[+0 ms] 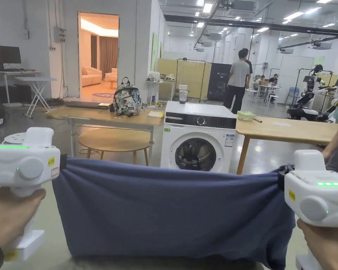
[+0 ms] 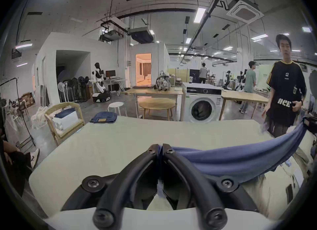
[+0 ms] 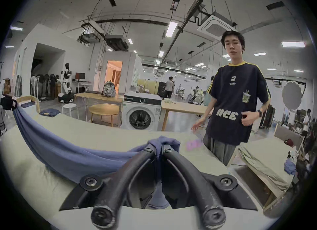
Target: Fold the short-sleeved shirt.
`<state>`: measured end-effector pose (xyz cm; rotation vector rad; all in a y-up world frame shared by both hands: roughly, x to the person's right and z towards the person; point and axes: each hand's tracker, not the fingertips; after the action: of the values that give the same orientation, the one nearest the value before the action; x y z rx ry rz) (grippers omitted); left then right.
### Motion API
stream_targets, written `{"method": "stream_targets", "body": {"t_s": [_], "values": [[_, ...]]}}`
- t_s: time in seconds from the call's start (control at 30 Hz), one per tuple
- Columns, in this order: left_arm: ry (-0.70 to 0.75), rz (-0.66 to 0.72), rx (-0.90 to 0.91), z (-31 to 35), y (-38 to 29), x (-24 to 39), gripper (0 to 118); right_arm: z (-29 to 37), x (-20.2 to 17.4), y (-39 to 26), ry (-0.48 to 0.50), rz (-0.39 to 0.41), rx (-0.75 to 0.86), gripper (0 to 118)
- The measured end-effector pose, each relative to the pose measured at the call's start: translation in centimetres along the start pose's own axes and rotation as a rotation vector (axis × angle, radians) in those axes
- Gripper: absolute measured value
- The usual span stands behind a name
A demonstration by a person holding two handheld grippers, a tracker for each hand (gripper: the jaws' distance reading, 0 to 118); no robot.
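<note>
The shirt, a blue one, hung stretched between my two grippers above the pale green table, its top edge sagging a little in the middle and its lower part draping down toward me. My left gripper had both jaws pressed together on the shirt's left corner, with cloth pinched between the tips. My right gripper was likewise clamped on the right corner, a small bunch of fabric poking out past its tips. Beyond the far edge of the table I saw a washing machine between two wooden tables. At the far left corner lay folded jeans. A person in a dark shirt stood at the right.
</note>
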<state>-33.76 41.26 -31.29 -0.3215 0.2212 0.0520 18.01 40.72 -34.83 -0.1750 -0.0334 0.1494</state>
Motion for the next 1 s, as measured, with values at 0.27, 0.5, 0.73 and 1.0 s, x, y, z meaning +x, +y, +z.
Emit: {"method": "stream_targets", "body": {"t_s": [0.27, 0.5, 0.73, 1.0], "values": [[-0.032, 0.006, -0.029, 6.1, -7.7, -1.3, 0, 7.7, 0.5, -7.8, 0.021, 0.031, -0.079, 3], [-0.056, 0.008, -0.108, 10.7, -14.3, -2.8, 0, 13.6, 0.2, -12.6, 0.049, 0.044, -0.181, 3], [-0.056, -0.027, -0.261, 13.1, -20.9, -3.9, 0, 16.7, 0.2, -17.8, 0.081, 0.090, -0.351, 3], [-0.046, -0.082, -0.434, 14.0, -27.1, -3.7, 0, 17.7, -0.1, -24.4, 0.102, 0.105, -0.561, 3]]}}
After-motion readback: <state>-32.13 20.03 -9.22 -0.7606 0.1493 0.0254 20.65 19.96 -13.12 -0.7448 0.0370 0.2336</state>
